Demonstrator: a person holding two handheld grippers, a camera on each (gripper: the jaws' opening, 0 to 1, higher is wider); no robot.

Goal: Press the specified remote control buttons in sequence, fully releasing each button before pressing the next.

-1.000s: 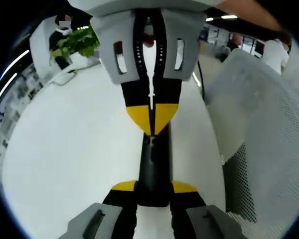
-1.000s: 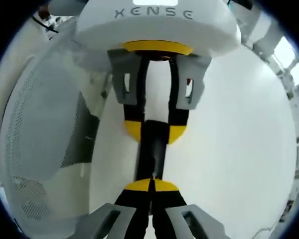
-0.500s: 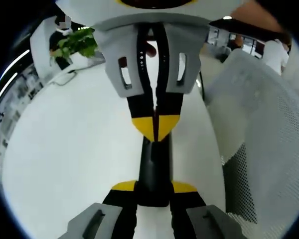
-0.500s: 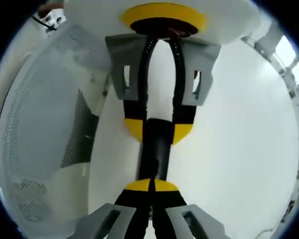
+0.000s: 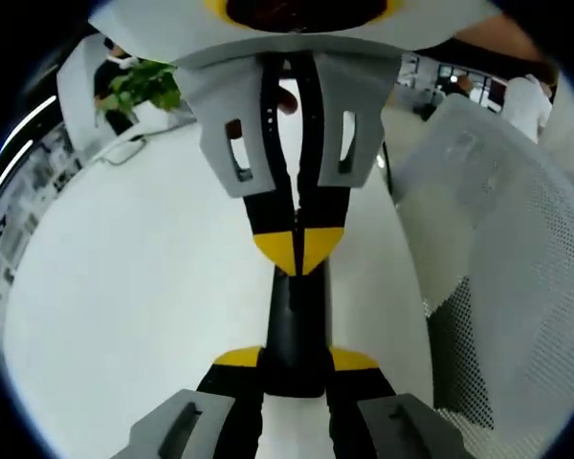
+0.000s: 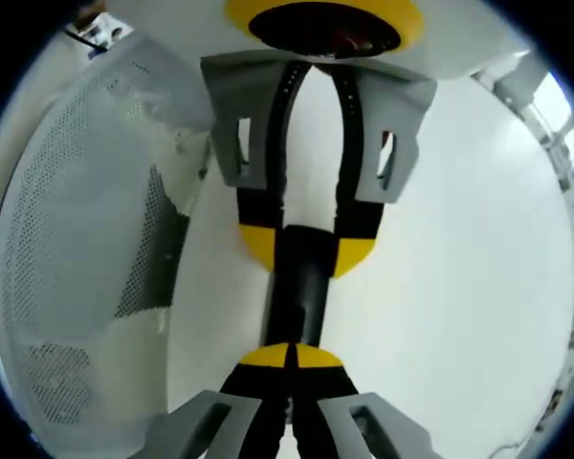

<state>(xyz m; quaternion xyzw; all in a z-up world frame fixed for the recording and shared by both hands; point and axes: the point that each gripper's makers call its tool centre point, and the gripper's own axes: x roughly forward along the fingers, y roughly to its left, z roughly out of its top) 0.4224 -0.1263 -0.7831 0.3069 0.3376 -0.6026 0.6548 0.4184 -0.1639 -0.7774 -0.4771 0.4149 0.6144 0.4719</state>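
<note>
Left tongs (image 5: pixel 295 368) gripping remote (image 5: pixel 294 325), right tongs (image 6: pixel 289 359) closed

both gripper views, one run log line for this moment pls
left gripper: shut on remote | right gripper: shut, tips on remote | surface: white table | beside: mesh chair

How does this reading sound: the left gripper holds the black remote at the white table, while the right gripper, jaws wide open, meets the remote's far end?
One detail is wrong. The right gripper is shut, not wide open: the right gripper view shows its yellow tips together at the end of the black remote. The rest stands: the left gripper holds the remote at the white table.
</note>
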